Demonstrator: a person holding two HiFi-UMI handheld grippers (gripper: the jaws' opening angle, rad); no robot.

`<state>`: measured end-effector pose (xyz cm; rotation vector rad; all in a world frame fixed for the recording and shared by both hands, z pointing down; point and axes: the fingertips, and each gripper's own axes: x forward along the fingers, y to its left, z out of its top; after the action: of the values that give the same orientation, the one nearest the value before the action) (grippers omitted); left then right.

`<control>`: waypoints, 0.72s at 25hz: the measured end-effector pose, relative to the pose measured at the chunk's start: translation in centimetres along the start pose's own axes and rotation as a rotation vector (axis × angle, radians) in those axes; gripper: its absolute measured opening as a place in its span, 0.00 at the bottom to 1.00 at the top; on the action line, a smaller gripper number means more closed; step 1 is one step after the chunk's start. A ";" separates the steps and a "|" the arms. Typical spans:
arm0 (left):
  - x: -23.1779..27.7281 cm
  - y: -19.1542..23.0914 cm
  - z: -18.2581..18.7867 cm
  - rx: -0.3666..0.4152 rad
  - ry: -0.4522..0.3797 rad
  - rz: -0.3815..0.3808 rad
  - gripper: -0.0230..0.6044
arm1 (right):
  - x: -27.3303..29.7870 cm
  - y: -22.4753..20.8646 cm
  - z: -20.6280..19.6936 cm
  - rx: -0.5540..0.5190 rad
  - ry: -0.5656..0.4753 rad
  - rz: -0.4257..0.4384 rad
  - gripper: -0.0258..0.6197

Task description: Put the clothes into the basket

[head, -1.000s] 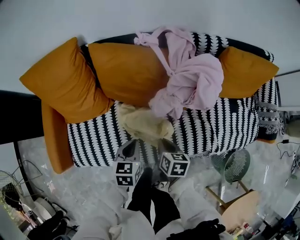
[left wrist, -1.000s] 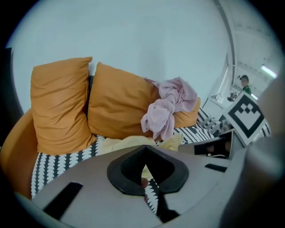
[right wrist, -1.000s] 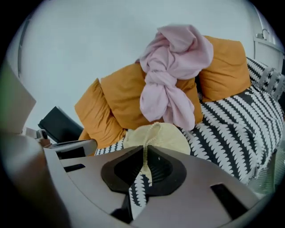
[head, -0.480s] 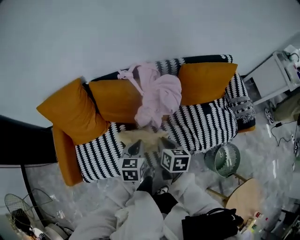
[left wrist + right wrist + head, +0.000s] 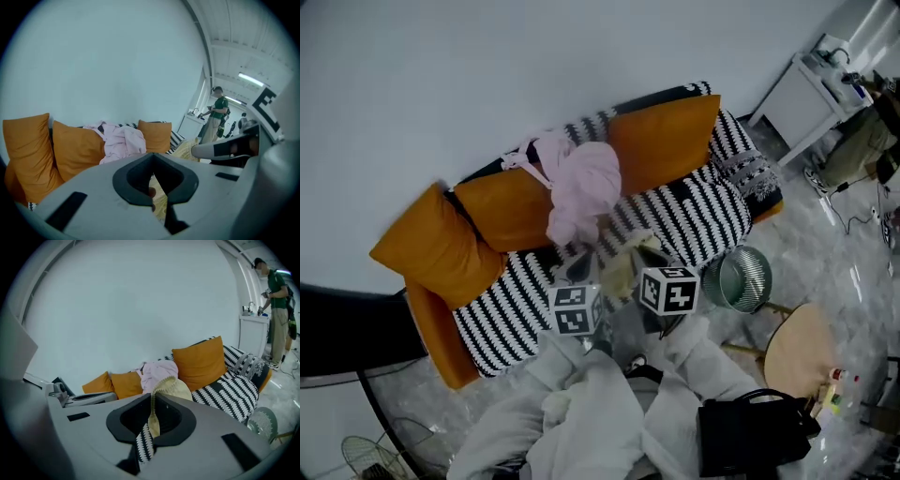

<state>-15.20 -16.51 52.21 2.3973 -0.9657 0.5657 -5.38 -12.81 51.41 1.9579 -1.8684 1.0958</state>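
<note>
Holding the pale yellow garment (image 5: 623,267) up clear of the sofa (image 5: 703,211), above its front edge, in two grips: left hand-held gripper (image 5: 581,270) clenched on one bunch of the cloth, right hand-held gripper (image 5: 643,253) clenched on another, pinching a narrow upright fold. Judging the step in hand as the carry to the basket (image 5: 739,278), standing on the floor just off the sofa's front edge, toward the end nearest the white cabinet (image 5: 811,94). Doing it well probably meaning: keeping both grips tight until hanging right over the rim, holding the two tools close together to gather the slack instead of trailing it across the rim or the round wooden stool (image 5: 802,352) beside the basket, and lowering the bundle inside before letting go, soft cloth dropped from high being apt to spill over the edge. Leaving the pink garment (image 5: 581,183), draped over the sofa's back edge between the orange cushions (image 5: 661,141), for another trip. Finding the whole layout only in the head view: both tools, both garments and the basket together, though with no look into either pair of jaws. Seeing in the right gripper view the pale yellow garment (image 5: 176,387) caught at the closed jaw line, plus a slice of basket (image 5: 261,425) at the lower right. Seeing in the left gripper view closed jaws with yellow cloth at the seam, no basket at all, and a person (image 5: 218,117) standing far off by the cabinet.
</note>
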 end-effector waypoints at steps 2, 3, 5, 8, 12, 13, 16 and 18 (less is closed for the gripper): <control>1.0 -1.6 0.9 0.036 -0.006 -0.051 0.05 | -1.3 -1.7 0.7 0.028 -0.029 -0.047 0.10; 1.7 -2.3 1.4 0.053 -0.007 -0.076 0.05 | -1.7 -2.6 1.2 0.043 -0.044 -0.068 0.10; 3.1 -3.9 2.4 0.084 -0.006 -0.126 0.05 | -2.4 -4.5 2.4 0.077 -0.082 -0.107 0.10; 5.0 -7.3 3.7 0.145 0.000 -0.204 0.05 | -4.6 -7.6 3.6 0.134 -0.146 -0.171 0.10; 6.6 -13.3 4.2 0.220 0.025 -0.310 0.05 | -8.0 -12.1 3.8 0.212 -0.208 -0.250 0.10; 7.1 -14.8 4.2 0.238 0.030 -0.333 0.05 | -8.8 -13.2 3.9 0.230 -0.221 -0.265 0.10; 8.5 -18.9 4.2 0.281 0.033 -0.387 0.05 | -10.8 -16.3 3.8 0.265 -0.250 -0.298 0.10; 9.5 -21.5 4.1 0.297 0.039 -0.415 0.05 | -11.9 -18.4 3.6 0.277 -0.260 -0.316 0.10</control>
<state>7.41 -10.28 47.99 2.7301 -0.3636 0.6267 14.00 -2.83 47.30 2.5534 -1.5015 1.0918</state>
